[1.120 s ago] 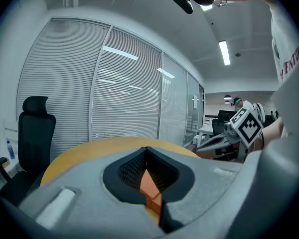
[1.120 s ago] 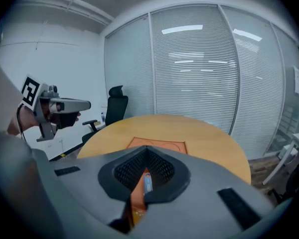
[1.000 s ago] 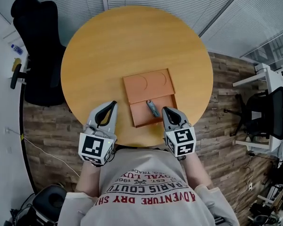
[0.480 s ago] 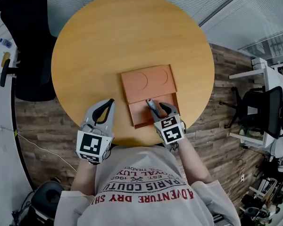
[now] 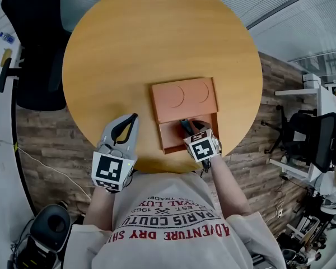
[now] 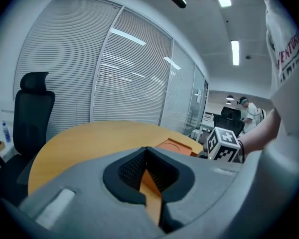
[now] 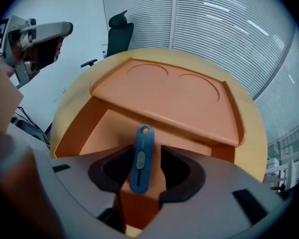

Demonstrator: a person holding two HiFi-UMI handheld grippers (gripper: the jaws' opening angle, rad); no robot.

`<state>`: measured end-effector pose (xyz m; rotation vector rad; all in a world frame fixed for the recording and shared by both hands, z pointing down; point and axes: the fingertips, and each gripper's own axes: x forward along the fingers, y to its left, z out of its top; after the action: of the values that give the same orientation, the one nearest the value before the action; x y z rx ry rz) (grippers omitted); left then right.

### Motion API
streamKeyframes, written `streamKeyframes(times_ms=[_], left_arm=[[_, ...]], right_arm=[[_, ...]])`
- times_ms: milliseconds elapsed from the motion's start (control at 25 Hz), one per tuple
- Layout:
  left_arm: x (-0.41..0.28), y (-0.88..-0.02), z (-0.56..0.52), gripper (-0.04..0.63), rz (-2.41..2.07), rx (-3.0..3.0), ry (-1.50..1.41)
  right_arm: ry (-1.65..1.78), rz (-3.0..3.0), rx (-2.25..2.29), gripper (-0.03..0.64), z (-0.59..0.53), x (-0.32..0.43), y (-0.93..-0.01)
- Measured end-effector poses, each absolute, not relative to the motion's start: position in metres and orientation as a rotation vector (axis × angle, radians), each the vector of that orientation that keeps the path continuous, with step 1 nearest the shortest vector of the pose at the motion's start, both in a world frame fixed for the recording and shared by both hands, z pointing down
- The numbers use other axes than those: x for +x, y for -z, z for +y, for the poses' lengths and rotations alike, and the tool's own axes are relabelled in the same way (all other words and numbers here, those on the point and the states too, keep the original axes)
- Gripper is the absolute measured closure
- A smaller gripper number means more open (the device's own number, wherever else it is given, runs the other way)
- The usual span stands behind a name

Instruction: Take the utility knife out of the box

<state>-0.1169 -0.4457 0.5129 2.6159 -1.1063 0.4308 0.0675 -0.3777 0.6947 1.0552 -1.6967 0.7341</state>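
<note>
An orange box (image 5: 169,140) lies near the front edge of the round wooden table (image 5: 157,43), its lid (image 5: 185,97) folded back flat. A blue utility knife (image 7: 141,158) lies in the box's open tray and also shows in the head view as the knife (image 5: 184,124). My right gripper (image 7: 143,152) points steeply down into the tray. Its jaws have just been opening and now stand open, one on each side of the knife without pressing it. My left gripper (image 5: 134,118) hovers left of the box, shut and holding nothing.
A black office chair (image 5: 36,49) stands beyond the table's left edge. A desk and another chair (image 5: 319,133) are at the right. Window blinds line the far side. The table's far half is bare wood.
My right gripper has swung from beside the box down into its tray and now straddles the knife, with its jaws spread apart. The left gripper has sunk a little.
</note>
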Motion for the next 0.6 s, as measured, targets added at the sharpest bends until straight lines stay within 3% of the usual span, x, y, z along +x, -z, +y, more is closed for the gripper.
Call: streamKeyframes(times_ms=[600], left_arm=[[-0.129, -0.525, -0.451, 0.6, -1.157, 2.558, -0.444]], right_arm=[[-0.818, -1.667, 1.01, 0.48, -0.381, 0.06, -0.71]])
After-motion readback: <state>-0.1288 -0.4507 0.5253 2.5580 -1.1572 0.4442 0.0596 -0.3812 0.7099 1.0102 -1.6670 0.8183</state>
